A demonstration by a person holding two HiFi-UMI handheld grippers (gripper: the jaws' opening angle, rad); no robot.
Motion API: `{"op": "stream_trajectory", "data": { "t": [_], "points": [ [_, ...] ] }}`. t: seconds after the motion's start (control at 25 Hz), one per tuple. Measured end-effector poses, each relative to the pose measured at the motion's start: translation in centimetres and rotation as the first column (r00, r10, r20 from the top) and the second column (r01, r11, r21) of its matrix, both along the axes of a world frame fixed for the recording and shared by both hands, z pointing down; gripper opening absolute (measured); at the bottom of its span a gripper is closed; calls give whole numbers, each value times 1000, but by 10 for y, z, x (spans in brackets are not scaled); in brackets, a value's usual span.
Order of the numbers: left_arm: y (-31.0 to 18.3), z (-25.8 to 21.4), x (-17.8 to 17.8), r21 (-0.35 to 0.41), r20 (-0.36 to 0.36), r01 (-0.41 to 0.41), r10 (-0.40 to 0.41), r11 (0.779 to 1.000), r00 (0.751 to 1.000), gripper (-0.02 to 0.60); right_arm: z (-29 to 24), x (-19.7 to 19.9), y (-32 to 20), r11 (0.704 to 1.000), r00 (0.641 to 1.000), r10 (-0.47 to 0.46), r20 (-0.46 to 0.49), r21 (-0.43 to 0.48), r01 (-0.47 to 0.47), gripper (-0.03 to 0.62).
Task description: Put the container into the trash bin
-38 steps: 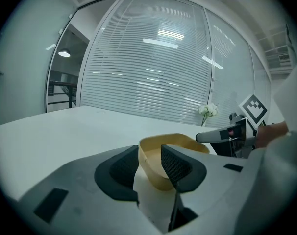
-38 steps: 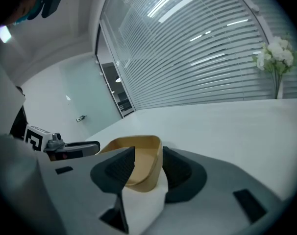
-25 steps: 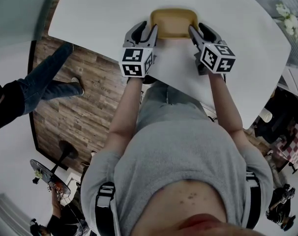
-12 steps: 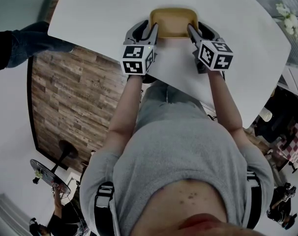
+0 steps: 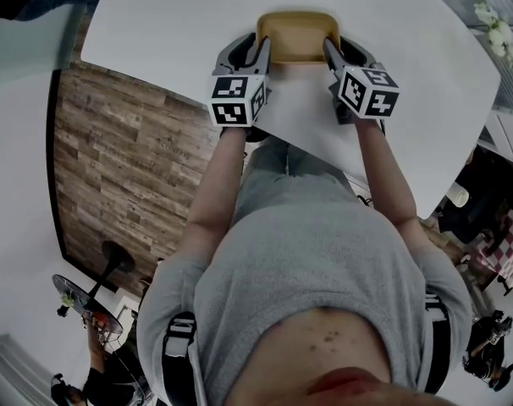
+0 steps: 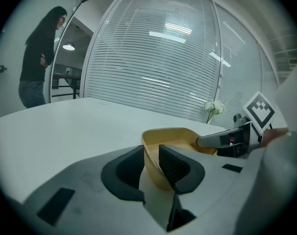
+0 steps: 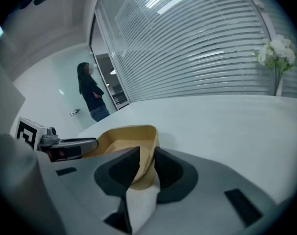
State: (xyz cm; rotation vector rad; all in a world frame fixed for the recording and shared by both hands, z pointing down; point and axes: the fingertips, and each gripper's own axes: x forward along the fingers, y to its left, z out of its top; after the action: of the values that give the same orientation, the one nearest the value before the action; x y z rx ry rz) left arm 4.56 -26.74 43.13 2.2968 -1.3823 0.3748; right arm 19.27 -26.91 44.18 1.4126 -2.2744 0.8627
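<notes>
A shallow tan container (image 5: 297, 36) lies on the white table (image 5: 155, 24), just past the near edge. My left gripper (image 5: 261, 55) straddles its left wall. In the left gripper view, my left gripper (image 6: 151, 153) has one pad outside and one inside the container (image 6: 175, 138). The jaws are closing and the wall fills the gap between them. My right gripper (image 5: 331, 54) straddles the right wall. In the right gripper view, my right gripper (image 7: 147, 158) is closing too, and the tan wall of the container (image 7: 124, 133) sits tight between its pads. No trash bin is in view.
White flowers (image 5: 498, 28) stand at the table's far right corner. A person (image 6: 38, 58) in dark clothes stands by a glass wall beyond the table. A strip of wooden floor (image 5: 121, 167) runs along the table's left side.
The right gripper's jaws have narrowed onto the container's wall, and the left's slightly. Both hands kept their place. A bystander's legs at the left have left the head view.
</notes>
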Motion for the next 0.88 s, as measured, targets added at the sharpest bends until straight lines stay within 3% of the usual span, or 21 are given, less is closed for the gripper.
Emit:
{"op": "stream_trajectory", "data": {
  "t": [0.52, 0.88],
  "points": [
    [3, -10, -9, 50, -1, 63, -63, 997, 998, 71, -6, -1, 2, 999, 999, 34, 4, 21, -34, 91],
    [6, -25, -16, 95, -19, 101, -100, 990, 995, 57, -19, -6, 3, 997, 999, 30, 23, 64, -32, 86]
  ]
}}
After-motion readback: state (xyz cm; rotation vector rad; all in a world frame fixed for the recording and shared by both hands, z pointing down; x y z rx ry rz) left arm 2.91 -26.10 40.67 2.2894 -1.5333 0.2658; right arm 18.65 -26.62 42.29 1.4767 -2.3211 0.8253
